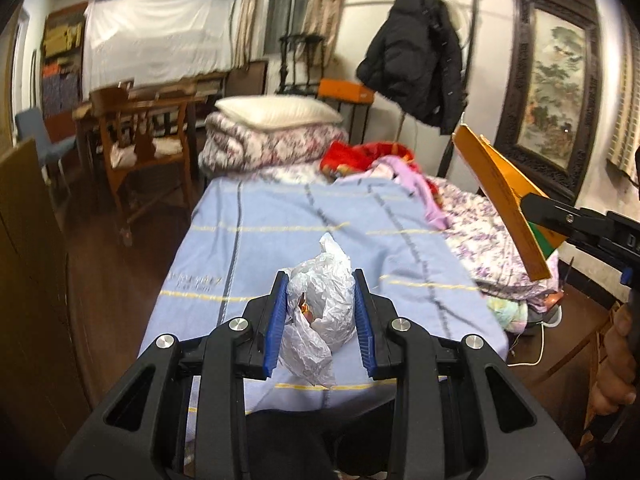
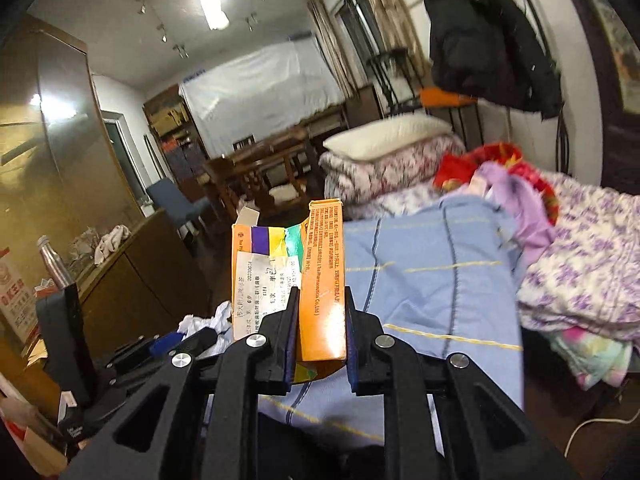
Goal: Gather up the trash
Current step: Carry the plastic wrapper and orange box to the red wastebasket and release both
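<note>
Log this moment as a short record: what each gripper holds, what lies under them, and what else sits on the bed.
left gripper: shut on crumpled plastic bag
right gripper: shut on orange carton, flattened, with a white label
below: bed with blue sheet
on bed: pillow on folded floral quilt, heaped clothes
on wall: black jacket

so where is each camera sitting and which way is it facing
Left wrist: on the left gripper, facing along the bed to the far wall; its fingers clamp a crumpled plastic bag; the right gripper and a hand show at right.
Right wrist: on the right gripper, facing across the bed toward the dining area; its fingers clamp an orange carton; the left gripper's body shows lower left.
Shared: bed, pillow, black coat, carton.
</note>
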